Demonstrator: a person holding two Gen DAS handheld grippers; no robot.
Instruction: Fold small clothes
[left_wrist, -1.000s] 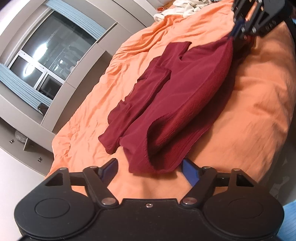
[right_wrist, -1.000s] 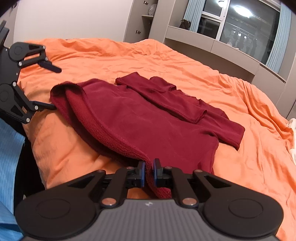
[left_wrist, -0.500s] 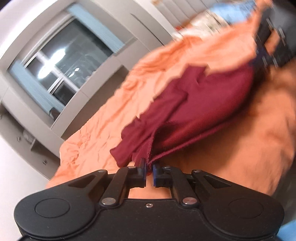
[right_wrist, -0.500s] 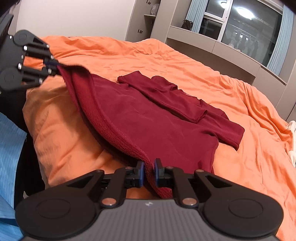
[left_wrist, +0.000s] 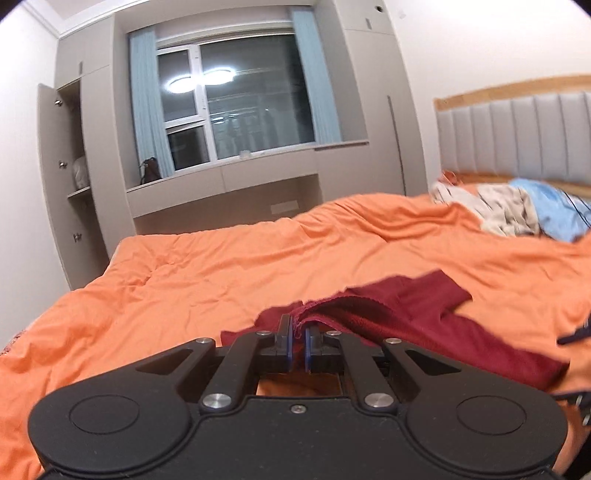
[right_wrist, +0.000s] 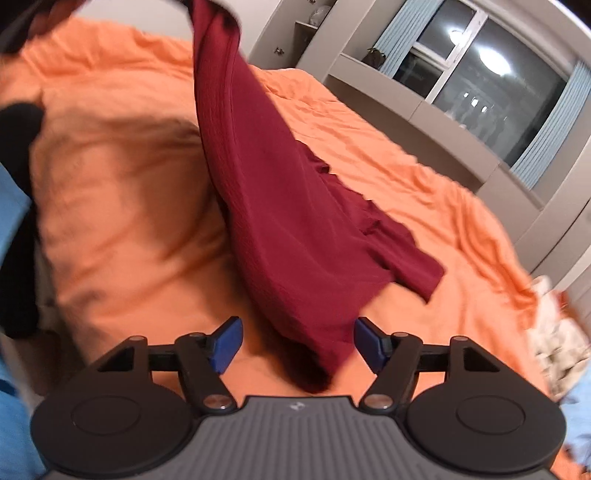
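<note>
Between the parted, just-opened right gripper (right_wrist: 297, 345) pads, unpinched maroon garment (right_wrist: 273, 206); left gripper (left_wrist: 298, 341) clamped on its edge

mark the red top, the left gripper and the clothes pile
red top (right_wrist: 280, 229), right wrist view, hanging middle.
left gripper (left_wrist: 299, 338), left wrist view, between shut tips.
clothes pile (left_wrist: 506, 208), left wrist view, beige garment.

garment (right_wrist: 280, 221) draped on bed (right_wrist: 122, 177), clothes pile (left_wrist: 506, 210) behind
</note>
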